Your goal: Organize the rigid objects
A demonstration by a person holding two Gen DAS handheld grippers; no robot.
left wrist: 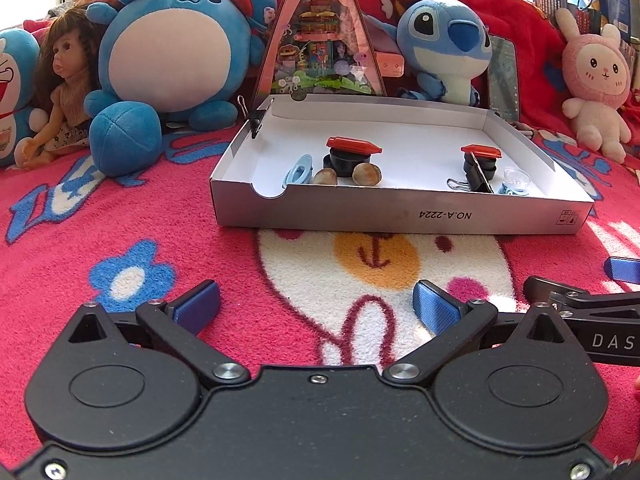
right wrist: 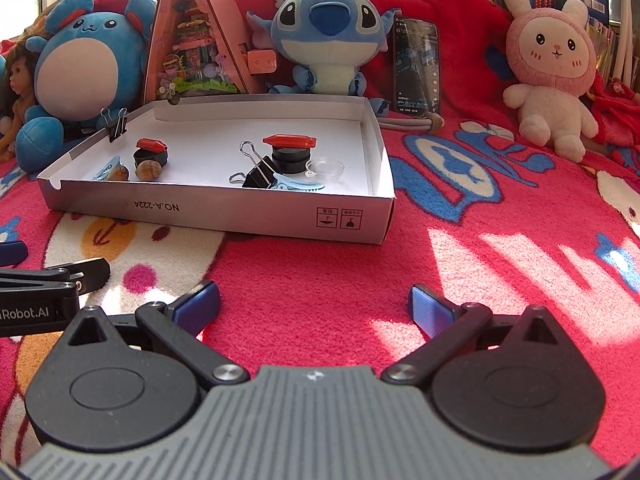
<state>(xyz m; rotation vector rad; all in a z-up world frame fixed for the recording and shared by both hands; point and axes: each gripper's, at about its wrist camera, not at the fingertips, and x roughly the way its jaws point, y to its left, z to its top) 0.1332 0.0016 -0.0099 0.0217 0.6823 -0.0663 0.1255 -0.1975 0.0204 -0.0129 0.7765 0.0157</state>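
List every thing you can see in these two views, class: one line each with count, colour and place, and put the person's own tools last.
box: 1, white, on the blanket, open
red-topped black pieces: 2, inside the box
binder clips: 2, black; one in the box, one on its left rim
hair clips: 2, light blue, in the box
nuts: 2, brown, box front left
clear cup: 1, in the box, right
plush toys: several, blue and pink, behind the box
doll: 1, far left
phone: 1, dark, propped upright
blanket: 1, red patterned
left tool: open, empty
right tool: open, empty
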